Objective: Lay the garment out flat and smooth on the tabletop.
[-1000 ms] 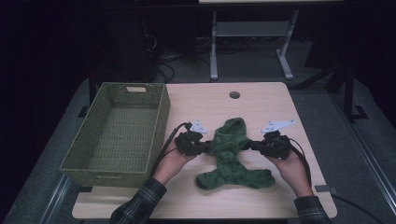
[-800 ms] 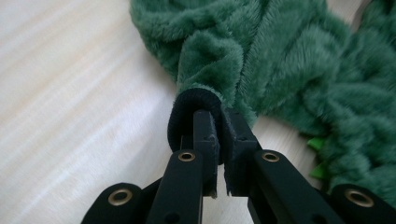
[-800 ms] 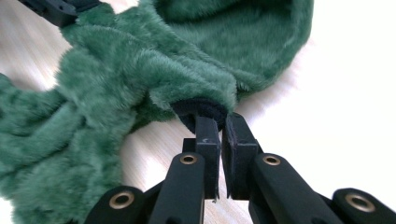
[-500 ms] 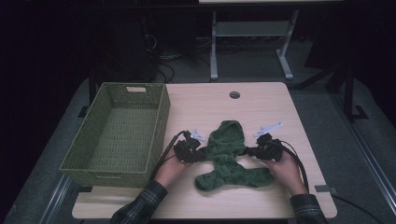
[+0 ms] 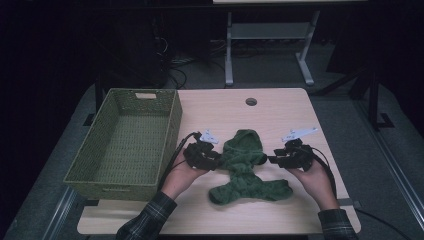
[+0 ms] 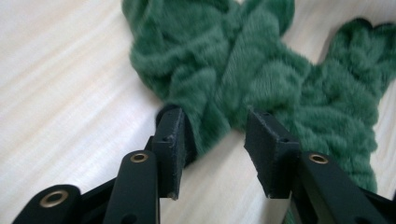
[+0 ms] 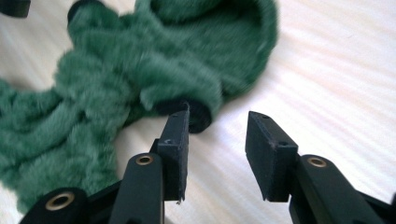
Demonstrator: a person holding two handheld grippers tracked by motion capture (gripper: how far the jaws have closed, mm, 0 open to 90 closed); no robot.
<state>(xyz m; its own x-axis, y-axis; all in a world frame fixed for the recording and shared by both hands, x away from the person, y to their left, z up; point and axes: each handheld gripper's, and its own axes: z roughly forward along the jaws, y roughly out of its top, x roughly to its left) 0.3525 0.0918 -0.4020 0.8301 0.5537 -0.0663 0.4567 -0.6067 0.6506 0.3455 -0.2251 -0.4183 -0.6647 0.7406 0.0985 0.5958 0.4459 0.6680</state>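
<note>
Just beyond both jaws, green fleece garment [image 5: 243, 162]

A fuzzy green fabric garment [image 5: 246, 167] lies on the light wooden table [image 5: 280, 112], in the lower centre of the high view. A woven green rectangular basket [image 5: 80, 170] stands to its left, along the table's left edge. The left gripper [image 5: 214, 161] sits just left of the garment and the right gripper [image 5: 272, 160] just right of it, with a round hole in the tabletop [image 5: 251, 102] above them in the frame.
</note>
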